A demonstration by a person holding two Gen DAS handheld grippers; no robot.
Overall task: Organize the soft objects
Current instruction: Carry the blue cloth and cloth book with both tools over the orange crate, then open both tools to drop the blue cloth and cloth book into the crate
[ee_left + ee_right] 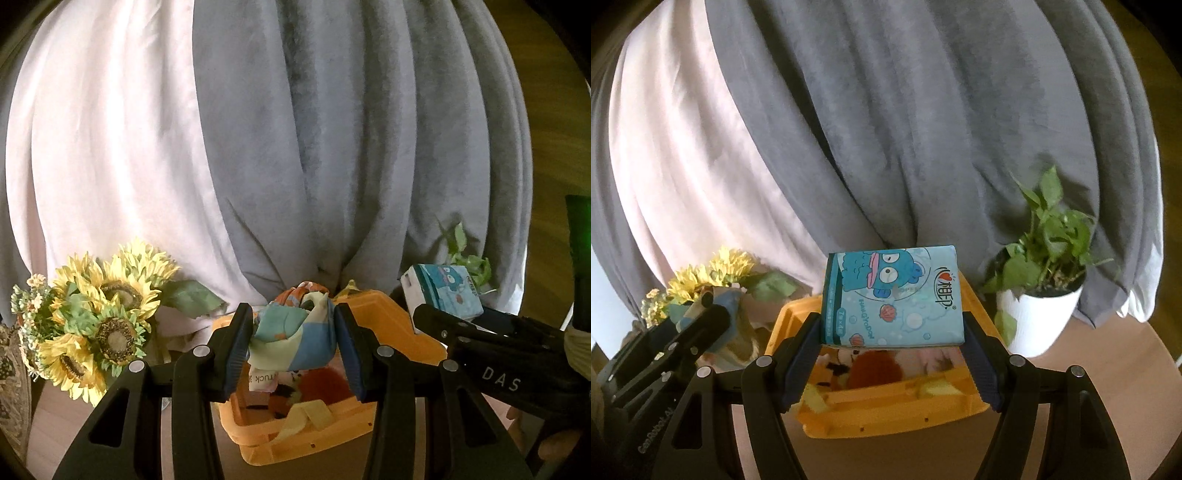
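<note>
My left gripper (pixel 293 339) is shut on a bunched scarf (pixel 295 332) in blue, pale green and orange, held over the orange basket (pixel 306 439). My right gripper (pixel 892 347) is shut on a blue cartoon tissue pack (pixel 892 295), held above the same basket (pixel 886 410). Soft toys lie in the basket, among them a red-brown plush (pixel 323 386) and a white printed piece. The right gripper and its pack (pixel 441 291) show at the right of the left wrist view; the left gripper (pixel 701 314) with the scarf shows at the left of the right wrist view.
A bunch of artificial sunflowers (pixel 99 317) stands left of the basket. A potted green plant in a white pot (pixel 1039 314) stands to its right. Grey and pale pink curtains (pixel 295 129) hang close behind. The basket sits on a round wooden table (pixel 1089 398).
</note>
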